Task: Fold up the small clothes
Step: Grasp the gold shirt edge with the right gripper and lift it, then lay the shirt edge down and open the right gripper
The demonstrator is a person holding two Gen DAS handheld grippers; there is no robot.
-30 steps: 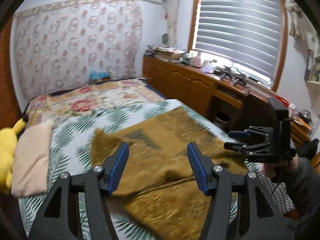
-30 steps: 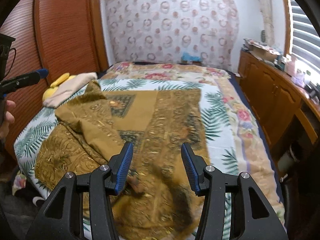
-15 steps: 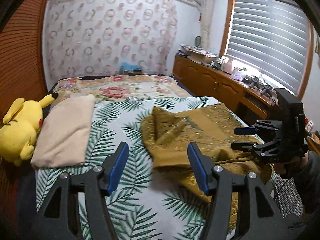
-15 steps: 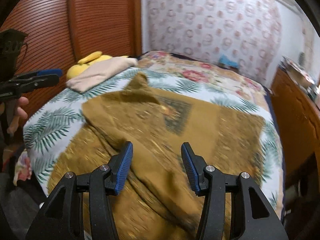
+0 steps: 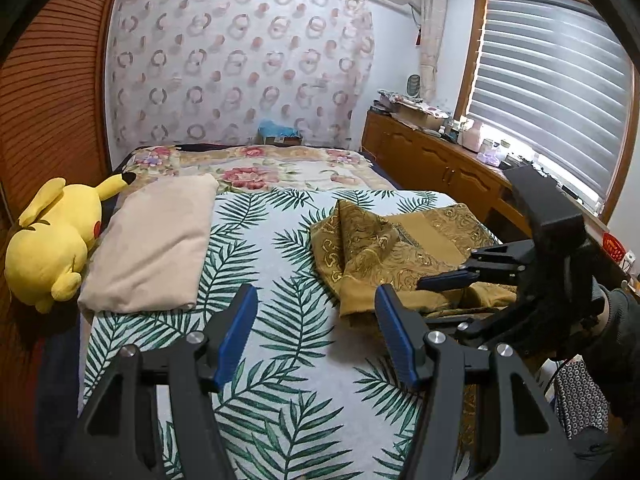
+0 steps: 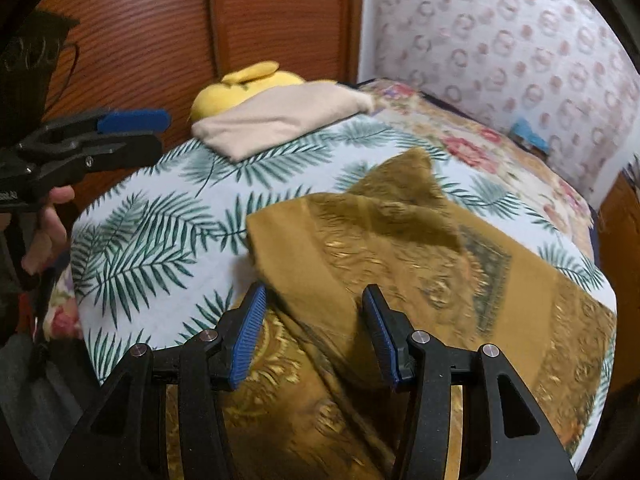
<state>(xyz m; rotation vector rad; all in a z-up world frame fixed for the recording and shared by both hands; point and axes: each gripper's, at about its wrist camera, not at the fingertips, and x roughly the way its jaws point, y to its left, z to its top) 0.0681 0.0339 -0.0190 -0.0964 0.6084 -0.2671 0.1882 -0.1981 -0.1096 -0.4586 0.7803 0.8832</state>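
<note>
A gold patterned cloth (image 6: 420,264) lies rumpled on the bed (image 5: 280,340), over its palm-leaf sheet. The left tool (image 5: 312,332) and right tool (image 6: 312,340) are both released, grasping nothing. A beige pillow (image 5: 152,244) and yellow plush toy (image 5: 48,240) sit beside a wooden wall (image 5: 44,100).

Both wrist views look down across the bed (image 5: 280,264), sharing the golden cloth (image 6: 400,248).

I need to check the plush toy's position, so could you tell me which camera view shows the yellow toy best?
The left wrist view: the yellow toy lies in full sight beside the beige cloth. The right wrist view shows only its top behind that cloth.
</note>
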